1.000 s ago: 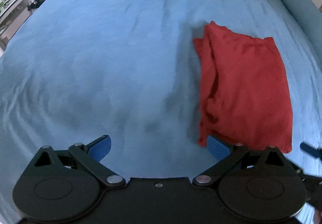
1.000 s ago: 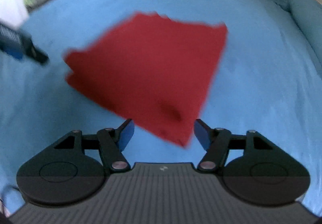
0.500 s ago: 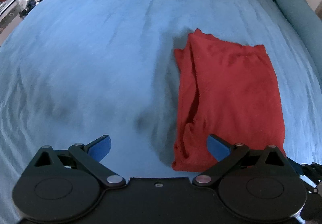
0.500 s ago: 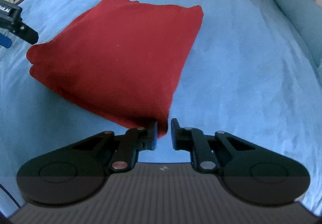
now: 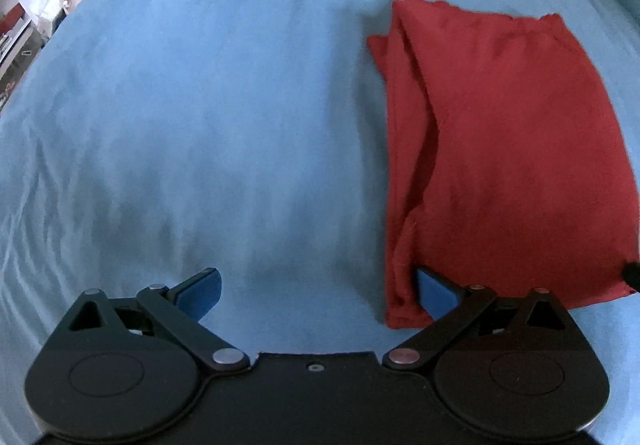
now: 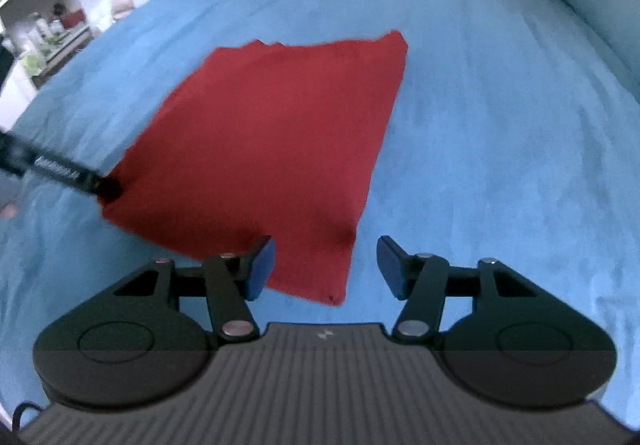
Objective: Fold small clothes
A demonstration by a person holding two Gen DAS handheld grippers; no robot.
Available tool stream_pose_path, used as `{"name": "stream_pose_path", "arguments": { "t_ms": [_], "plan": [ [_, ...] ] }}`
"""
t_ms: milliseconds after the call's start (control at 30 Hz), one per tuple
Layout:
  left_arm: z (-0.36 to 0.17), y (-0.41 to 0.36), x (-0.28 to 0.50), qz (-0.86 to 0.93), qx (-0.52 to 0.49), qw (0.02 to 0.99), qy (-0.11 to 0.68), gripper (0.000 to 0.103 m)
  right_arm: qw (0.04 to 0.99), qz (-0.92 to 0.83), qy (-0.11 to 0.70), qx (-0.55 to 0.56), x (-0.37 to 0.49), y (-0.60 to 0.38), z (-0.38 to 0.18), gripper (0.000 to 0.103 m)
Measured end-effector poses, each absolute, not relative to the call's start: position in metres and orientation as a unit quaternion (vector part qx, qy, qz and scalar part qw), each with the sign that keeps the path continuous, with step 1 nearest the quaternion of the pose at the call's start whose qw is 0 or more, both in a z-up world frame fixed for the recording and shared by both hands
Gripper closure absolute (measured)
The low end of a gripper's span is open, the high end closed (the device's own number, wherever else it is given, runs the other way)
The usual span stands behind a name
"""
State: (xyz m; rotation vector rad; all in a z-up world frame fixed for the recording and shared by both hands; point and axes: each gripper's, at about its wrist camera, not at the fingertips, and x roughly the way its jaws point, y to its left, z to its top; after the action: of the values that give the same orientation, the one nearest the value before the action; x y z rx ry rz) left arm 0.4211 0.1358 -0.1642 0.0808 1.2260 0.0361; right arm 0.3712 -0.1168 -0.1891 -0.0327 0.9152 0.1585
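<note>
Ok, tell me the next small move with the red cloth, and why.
Probably close the left gripper on the near left corner of the red cloth: its right finger sits at the loose layered edge, jaws wide. The right gripper is opening, the near right corner between its unpressing pads, so it seems done there.

I get soft, even daylight on both feeds, with no glare. The bed [image 5: 224, 117] shows only faint grey shadows in its wrinkles. Fisheye bending curves the bed's edges and darkens the corners. The red cloth [image 6: 272, 149] is slightly smeared on the right feed; shelves [image 6: 52, 25] beyond the bed are washed out and blurred.
</note>
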Motion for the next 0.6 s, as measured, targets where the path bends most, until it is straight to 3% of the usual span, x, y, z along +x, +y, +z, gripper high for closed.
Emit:
{"name": "stream_pose_path", "arguments": {
  "t_ms": [167,300,400,467,600],
  "plan": [
    [-0.171,0.134,0.426,0.025,0.036,0.811,0.584,0.0,0.881,0.058,0.469,-0.026,0.389,-0.114,-0.215,0.032],
    [-0.144,0.138,0.433,0.025,0.026,0.817,0.575,0.0,0.883,0.073,0.463,-0.032,0.389,-0.117,-0.195,0.032],
    [-0.108,0.142,0.444,-0.006,-0.004,0.833,0.553,0.0,0.895,0.085,0.436,-0.035,0.394,-0.123,-0.16,0.023],
    [-0.088,0.144,0.459,-0.036,-0.027,0.843,0.536,0.0,0.901,0.092,0.423,-0.032,0.404,-0.129,-0.137,0.0],
    [-0.087,0.147,0.503,-0.068,-0.054,0.841,0.534,0.0,0.892,0.087,0.443,0.0,0.443,-0.14,-0.115,0.0]
  ]
}}
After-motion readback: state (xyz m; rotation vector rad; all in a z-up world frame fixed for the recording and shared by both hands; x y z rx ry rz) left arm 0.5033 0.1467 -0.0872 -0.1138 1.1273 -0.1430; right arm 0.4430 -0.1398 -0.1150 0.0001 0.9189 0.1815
